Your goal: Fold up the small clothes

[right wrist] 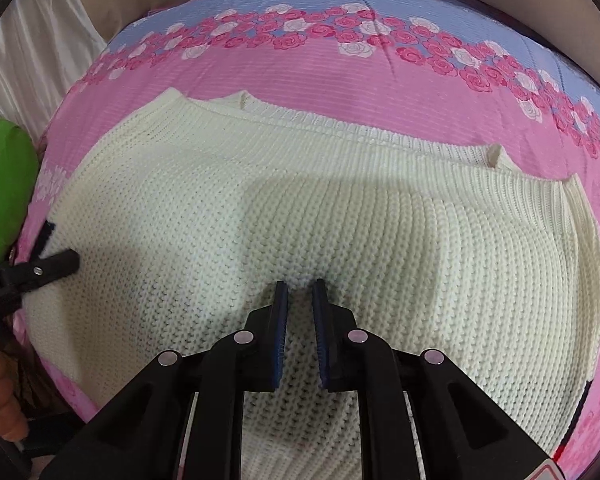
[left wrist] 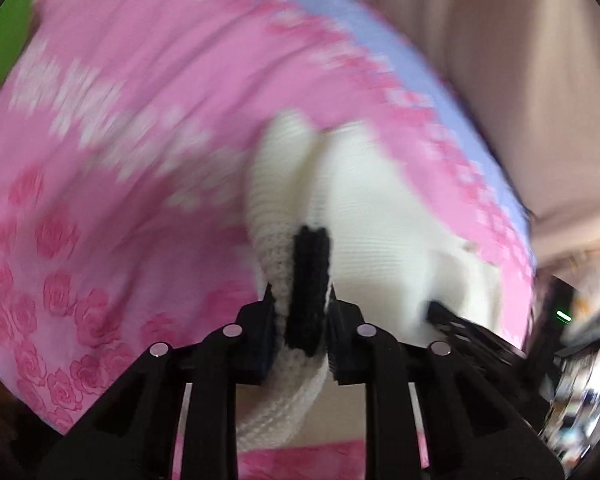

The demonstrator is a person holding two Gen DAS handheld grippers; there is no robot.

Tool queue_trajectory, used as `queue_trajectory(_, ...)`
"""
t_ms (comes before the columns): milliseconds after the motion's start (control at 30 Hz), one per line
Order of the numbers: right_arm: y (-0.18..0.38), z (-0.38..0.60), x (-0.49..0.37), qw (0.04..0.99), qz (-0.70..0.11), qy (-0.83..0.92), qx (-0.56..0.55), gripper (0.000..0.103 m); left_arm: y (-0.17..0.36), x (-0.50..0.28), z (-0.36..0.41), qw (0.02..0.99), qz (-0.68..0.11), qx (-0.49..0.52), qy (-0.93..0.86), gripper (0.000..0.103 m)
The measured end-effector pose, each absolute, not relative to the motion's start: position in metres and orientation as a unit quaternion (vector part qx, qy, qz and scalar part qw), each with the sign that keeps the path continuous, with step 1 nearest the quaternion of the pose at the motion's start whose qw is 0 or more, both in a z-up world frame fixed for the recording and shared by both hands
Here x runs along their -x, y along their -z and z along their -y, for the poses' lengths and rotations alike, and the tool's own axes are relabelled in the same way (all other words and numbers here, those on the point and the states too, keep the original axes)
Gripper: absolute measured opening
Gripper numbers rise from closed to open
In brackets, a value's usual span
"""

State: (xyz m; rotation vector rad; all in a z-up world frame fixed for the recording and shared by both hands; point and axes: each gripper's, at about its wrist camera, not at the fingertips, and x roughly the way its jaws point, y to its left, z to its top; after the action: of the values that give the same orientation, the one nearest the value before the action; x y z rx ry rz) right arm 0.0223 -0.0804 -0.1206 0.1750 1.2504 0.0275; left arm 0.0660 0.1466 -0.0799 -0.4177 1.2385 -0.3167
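Clearly, the left hand-held gripper is clamped on a fold of the cream knit sweater, its jaws pinching the ribbed edge together with a black trim strip at the lower middle of the left wrist view. That view is smeared with motion blur, so finer detail of the cloth is hard to tell. Behind the sweater, a pink rose-printed bedsheet fills most of the frame, with a pale blue band along its upper right.

From the right wrist view, the sweater lies spread flat across the centre of the bedsheet, its ribbed hem running along the upper side. The right hand-held gripper stands at the lower middle with its jaws narrowly parted, tips just at the knit surface, gripping nothing that I can see. At the left edge of this frame the left hand-held gripper shows against the sweater's edge, beside a bright green object.
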Motion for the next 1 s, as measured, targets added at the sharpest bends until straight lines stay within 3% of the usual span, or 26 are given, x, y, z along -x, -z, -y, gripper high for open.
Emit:
queue_trajectory(100, 0.11, 0.101, -0.015, 0.805, -0.575, -0.022, -0.145, 0.012, 0.031, -0.057, -0.096, 0.796, -0.546, 0.143, 0.219, 0.018)
queue_trajectory(233, 0.084, 0.141, 0.016, 0.818, -0.543, 0.005, -0.19, 0.016, 0.005, -0.041, -0.017, 0.784, -0.534, 0.078, 0.307, 0.019)
queue_trajectory(333, 0.072, 0.175, 0.041, 0.823, -0.529, 0.04, -0.203, 0.024, 0.021, -0.032, 0.044, 0.765, -0.546, 0.014, 0.341, 0.02)
queue_trajectory(467, 0.073, 0.222, 0.074, 0.815, -0.522, 0.082, -0.237, 0.029, 0.069, -0.023, 0.093, 0.733, -0.582, -0.044, 0.349, 0.034)
queue_trajectory(533, 0.074, 0.233, 0.083, 0.81, -0.521, 0.094, -0.251, 0.029, 0.069, -0.02, 0.09, 0.738, -0.581, -0.031, 0.343, 0.038)
queue_trajectory(567, 0.073, 0.235, 0.086, 0.81, -0.517, 0.095, -0.259, 0.03, 0.059, -0.02, 0.082, 0.747, -0.568, -0.014, 0.346, 0.047)
queue_trajectory(600, 0.069, 0.236, 0.088, 0.812, -0.51, 0.093, -0.266, 0.035, 0.05, -0.019, 0.073, 0.756, -0.557, -0.005, 0.343, 0.059)
queue_trajectory(700, 0.053, 0.227, 0.081, 0.824, -0.492, 0.082, -0.27, 0.063, 0.011, -0.026, 0.023, 0.811, -0.498, 0.037, 0.306, 0.078)
queue_trajectory(833, 0.042, 0.204, 0.055, 0.83, -0.491, 0.049, -0.262, 0.082, -0.002, -0.038, -0.035, 0.849, -0.473, 0.041, 0.23, 0.078)
queue_trajectory(1000, 0.082, 0.186, 0.017, 0.793, -0.548, 0.034, -0.265, 0.083, 0.008, -0.036, -0.084, 0.864, -0.474, 0.038, 0.166, 0.078)
